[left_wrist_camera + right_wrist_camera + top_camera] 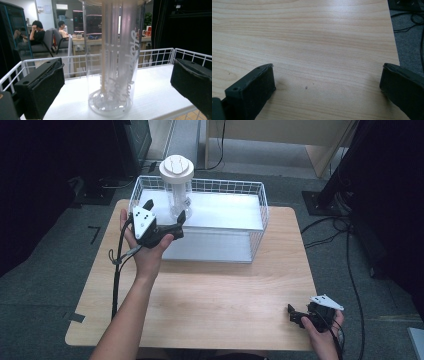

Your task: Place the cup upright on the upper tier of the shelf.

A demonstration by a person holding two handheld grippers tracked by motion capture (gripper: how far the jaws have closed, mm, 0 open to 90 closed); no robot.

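A clear tumbler (178, 195) with a white lid (176, 167) stands upright in the back left of a white wire basket (260, 215) on the wooden table (215, 295). My left gripper (165, 210) reaches over the basket's left wall, open, one jaw on each side of the tumbler's lower part. In the left gripper view the tumbler (112, 75) has white lettering and stands on the basket's white floor (155, 87). Both jaws stay clear of it, and my left gripper (117, 67) is open. My right gripper (294, 316) rests open near the table's front right corner, with nothing in my right gripper (327, 68).
The basket takes up the back half of the table. Cables (350, 270) and a black stand (335, 185) are on the floor to the right, with dark equipment (132, 140) behind on the left. People sit at desks (40, 35) far off.
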